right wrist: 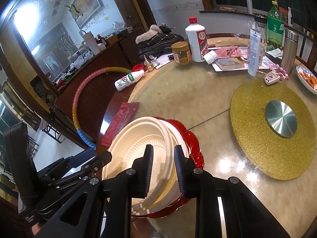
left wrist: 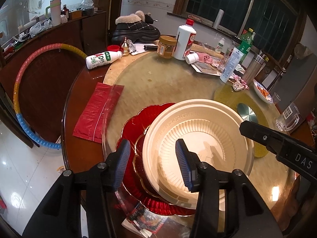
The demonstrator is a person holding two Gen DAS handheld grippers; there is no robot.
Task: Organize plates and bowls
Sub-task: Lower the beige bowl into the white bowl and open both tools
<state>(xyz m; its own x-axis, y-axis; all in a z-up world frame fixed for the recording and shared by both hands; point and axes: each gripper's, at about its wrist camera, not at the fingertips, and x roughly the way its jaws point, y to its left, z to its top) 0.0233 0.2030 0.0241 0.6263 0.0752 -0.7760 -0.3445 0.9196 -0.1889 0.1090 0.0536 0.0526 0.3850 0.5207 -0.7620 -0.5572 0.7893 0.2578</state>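
Straddling the cream bowl's [left wrist: 198, 138] rim, both grippers' jaws stand apart, unclamped.

The cream bowl [left wrist: 198, 136] looks like matt moulded plastic, ribbed inside with a raised key pattern near its rim. Under it the red plate [left wrist: 136, 119] is glossy and ridged, glass-like. The turntable [right wrist: 198, 91] beneath both is smooth clear glass with bright reflections. Beyond the bowl, the gold mat [right wrist: 257, 138] looks rough and glittery around a brushed metal disc [right wrist: 281, 119]. Left of the bowl lies a shiny red plastic packet [left wrist: 95, 111] on polished dark wood [left wrist: 49, 91].
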